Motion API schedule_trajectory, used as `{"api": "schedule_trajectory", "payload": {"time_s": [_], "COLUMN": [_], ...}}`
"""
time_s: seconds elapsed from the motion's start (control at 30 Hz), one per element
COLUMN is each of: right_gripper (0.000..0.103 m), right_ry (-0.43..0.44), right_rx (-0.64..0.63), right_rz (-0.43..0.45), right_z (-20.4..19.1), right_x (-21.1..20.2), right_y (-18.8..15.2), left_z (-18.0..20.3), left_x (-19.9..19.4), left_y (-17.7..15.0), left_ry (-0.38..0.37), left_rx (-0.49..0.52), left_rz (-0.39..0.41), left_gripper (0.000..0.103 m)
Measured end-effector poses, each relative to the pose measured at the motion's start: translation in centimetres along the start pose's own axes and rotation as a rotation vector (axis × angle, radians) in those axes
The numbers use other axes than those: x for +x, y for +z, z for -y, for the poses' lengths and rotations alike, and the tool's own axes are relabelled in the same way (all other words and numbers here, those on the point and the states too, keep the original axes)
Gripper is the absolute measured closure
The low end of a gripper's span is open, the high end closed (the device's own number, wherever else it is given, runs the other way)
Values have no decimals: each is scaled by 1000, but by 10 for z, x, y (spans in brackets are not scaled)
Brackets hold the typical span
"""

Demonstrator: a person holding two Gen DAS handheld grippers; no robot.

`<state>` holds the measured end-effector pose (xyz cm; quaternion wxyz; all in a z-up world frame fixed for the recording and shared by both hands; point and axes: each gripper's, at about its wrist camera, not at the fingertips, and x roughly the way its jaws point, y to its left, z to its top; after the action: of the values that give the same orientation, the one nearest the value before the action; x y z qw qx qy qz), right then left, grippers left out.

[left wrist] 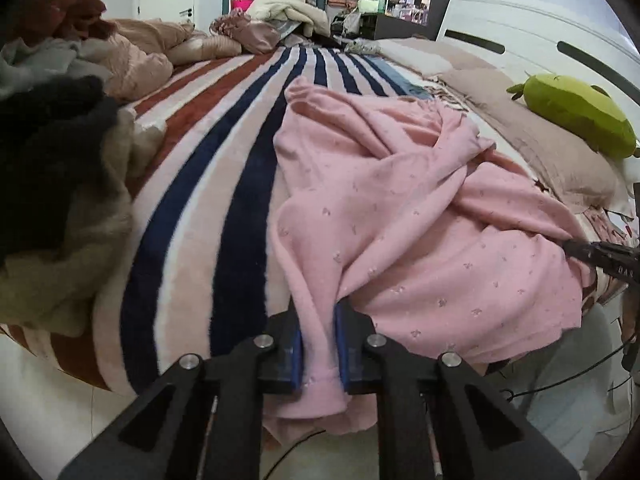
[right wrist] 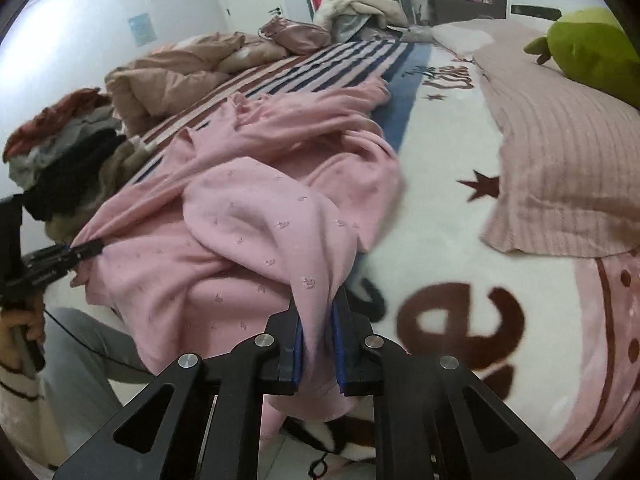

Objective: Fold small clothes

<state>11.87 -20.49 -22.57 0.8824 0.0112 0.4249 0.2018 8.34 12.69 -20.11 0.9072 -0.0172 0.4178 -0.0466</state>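
Note:
A pink garment (left wrist: 400,208) with small printed motifs lies crumpled on the striped blanket (left wrist: 224,152) at the bed's near edge. My left gripper (left wrist: 318,320) is shut on a fold of its near hem. My right gripper (right wrist: 318,316) is shut on another part of the same garment (right wrist: 248,216), on its right side. Each gripper shows in the other's view: the right one (left wrist: 576,248) at the garment's right edge, the left one (right wrist: 86,248) at its left edge. The cloth between them is bunched and wrinkled.
A pile of dark, grey and beige clothes (left wrist: 60,184) lies at the left. Pink pillows (right wrist: 560,160) and a green plush toy (left wrist: 576,116) lie at the right. A crumpled duvet (right wrist: 172,80) and shelves stand at the back. The bed edge drops to the floor below.

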Motion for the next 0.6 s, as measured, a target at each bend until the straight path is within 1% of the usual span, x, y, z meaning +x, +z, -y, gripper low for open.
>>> {"api": "schedule_trajectory", "payload": {"time_s": [0.03, 0.07, 0.1, 0.17, 0.23, 0.3, 0.33, 0.37, 0.4, 0.43, 0.47, 0.5, 0.53, 0.57, 0.6], "right_gripper": [96, 96, 96, 96, 96, 96, 96, 96, 96, 95, 92, 91, 82, 67, 58], "right_ry": [-13, -33, -51, -89, -116, -117, -120, -118, -101, -68, -44, -51, -47, -26, 10], "right_rx": [-5, -11, -17, -5, 12, 26, 33, 37, 40, 40, 39, 29, 23, 30, 46], "right_rz": [-13, -6, 1, 28, 59, 68, 64, 47, 9, -29, -55, -38, -34, -40, -37], "right_z": [-1, -1, 0, 6, 15, 24, 25, 26, 25, 24, 22, 20, 19, 19, 21], "right_x": [4, 5, 3, -6, -20, -28, -27, -24, -14, -5, 1, 0, -4, -7, -14], "right_y": [-3, -3, -3, 0, 7, 8, 8, 6, 2, -1, -6, -9, -9, -8, -8], "left_z": [3, 3, 0, -12, -17, -18, -18, -16, -13, -10, -7, -6, -7, -9, -11], "left_x": [5, 8, 8, 2, -8, -13, -10, -6, 2, 10, 11, 9, 5, 0, -5], "left_y": [-2, -2, -1, 0, 1, 1, 0, -2, -3, -6, -9, -10, -10, -10, -12], "left_ry": [31, 49, 52, 26, 50, 39, 35, 42, 41, 33, 40, 32, -13, -54, -87], "left_rx": [27, 46, 36, -21, -18, -22, -26, -21, -9, 4, 13, 20, 15, -3, -21], "left_rz": [-5, -9, -3, 2, 26, 37, 28, 17, -10, -37, -29, -19, -25, -19, -14], "left_gripper": [92, 91, 91, 92, 92, 92, 92, 91, 91, 88, 85, 80, 62, 41, 35]}}
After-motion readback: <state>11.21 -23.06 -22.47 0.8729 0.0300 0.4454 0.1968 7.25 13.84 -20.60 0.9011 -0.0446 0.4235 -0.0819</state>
